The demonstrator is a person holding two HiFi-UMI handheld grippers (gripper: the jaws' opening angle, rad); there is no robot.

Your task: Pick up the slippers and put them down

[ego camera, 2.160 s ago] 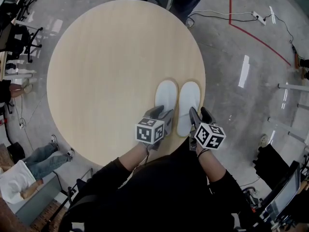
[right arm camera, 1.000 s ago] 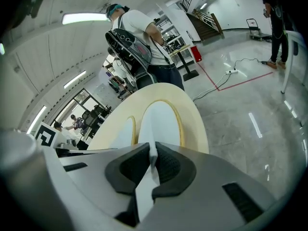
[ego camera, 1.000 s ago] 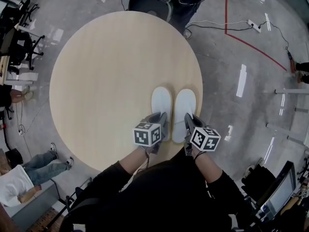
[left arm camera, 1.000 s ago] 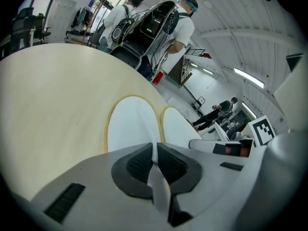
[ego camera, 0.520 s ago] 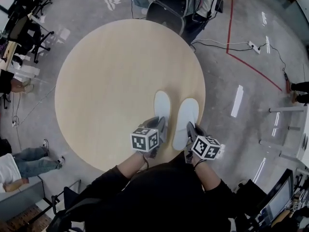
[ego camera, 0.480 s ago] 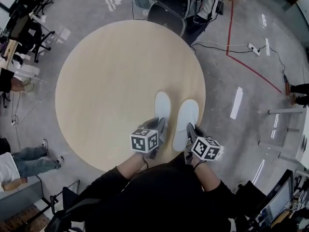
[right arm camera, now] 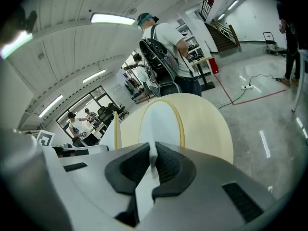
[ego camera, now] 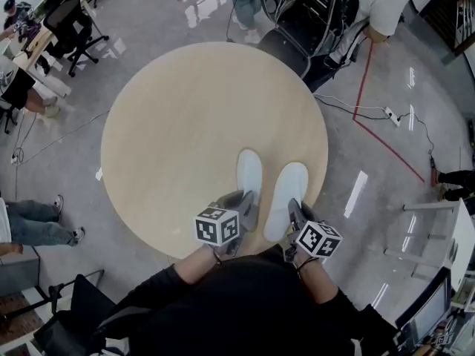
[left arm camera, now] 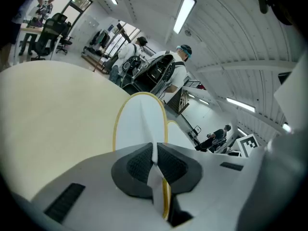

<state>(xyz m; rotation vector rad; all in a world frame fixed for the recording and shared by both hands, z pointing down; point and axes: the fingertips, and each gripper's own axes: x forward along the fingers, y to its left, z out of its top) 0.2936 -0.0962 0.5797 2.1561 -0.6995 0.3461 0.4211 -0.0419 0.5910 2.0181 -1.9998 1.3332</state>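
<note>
1. So, starting at the far left in the head view: some office chairs point(ego camera: 74, 32) sit on the grey floor, well clear of the round wooden counter point(ego camera: 178, 124).
2. The left gripper point(ego camera: 243, 201) is at the counter's near edge, with its marker cube towards the camera. In the left gripper view, the left gripper point(left arm camera: 155, 160) has its jaws pinched nearly together on the heel end of the left slipper point(left arm camera: 139, 124). That's a thin white edge with yellow trim, squeezed between the dark pads.
3. The left slipper point(ego camera: 249, 173) points away from the person and looks narrower than its mate, like it's tipped on its side. The right gripper view shows it almost edge-on.
4. The right slipper point(ego camera: 288, 195) is just beside it, a bit nearer the rim, with its flat white face up. I can't tell if either slipper is off the counter.
5. The right gripper point(ego camera: 294, 212) grips that one the same way. In its own view, the right gripper point(right arm camera: 153, 165) is clamped tight on the white heel edge of the right slipper point(right arm camera: 161, 121).
6. Off to the right, a red line point(ego camera: 386, 139) runs across the floor.
</note>
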